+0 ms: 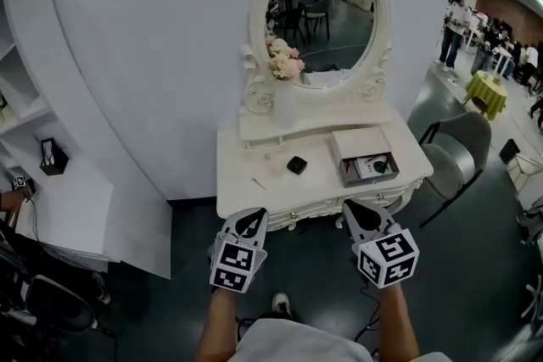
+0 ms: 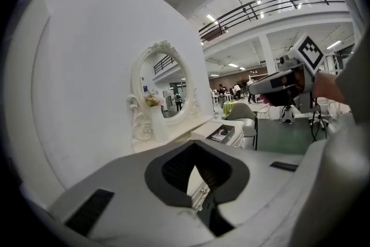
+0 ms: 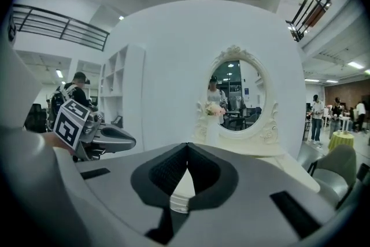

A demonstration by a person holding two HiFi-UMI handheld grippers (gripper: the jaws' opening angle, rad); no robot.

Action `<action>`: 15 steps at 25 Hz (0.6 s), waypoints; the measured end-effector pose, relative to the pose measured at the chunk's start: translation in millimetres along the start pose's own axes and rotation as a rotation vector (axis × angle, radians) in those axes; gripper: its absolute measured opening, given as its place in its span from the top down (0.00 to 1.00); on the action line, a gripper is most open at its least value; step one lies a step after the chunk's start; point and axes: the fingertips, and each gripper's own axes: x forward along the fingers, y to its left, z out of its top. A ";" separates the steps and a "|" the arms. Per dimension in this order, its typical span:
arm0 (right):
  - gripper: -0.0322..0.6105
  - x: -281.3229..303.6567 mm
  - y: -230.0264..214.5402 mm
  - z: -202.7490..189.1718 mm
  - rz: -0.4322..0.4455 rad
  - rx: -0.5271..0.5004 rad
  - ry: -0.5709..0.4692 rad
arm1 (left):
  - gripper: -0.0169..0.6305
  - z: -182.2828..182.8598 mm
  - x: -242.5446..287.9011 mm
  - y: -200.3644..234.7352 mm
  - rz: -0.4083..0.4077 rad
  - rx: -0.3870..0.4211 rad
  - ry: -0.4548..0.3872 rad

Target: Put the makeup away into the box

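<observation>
Both of your grippers are short of the worktop's (image 1: 246,165) front edge. Left gripper (image 1: 252,217) has its jaws together with nothing in them, and right gripper (image 1: 357,208) is the same. The box (image 1: 360,141) sits open on the right part of the worktop with a few items inside, too small to identify. A small black case (image 1: 296,164) lies mid-worktop, apart from the box, with a thin stick (image 1: 259,182) to its left. The mirror (image 1: 327,8) and flowers (image 1: 284,62) stand at the back.
</observation>
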 end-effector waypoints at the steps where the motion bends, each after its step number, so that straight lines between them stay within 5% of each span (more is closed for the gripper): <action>1: 0.95 9.2 -2.3 0.5 -0.002 0.000 0.006 | 0.95 -0.6 7.5 6.3 -0.004 -0.001 0.004; 15: 0.95 104.1 -29.6 -1.3 -0.043 0.008 0.064 | 0.95 -17.6 86.9 79.3 -0.040 0.007 0.055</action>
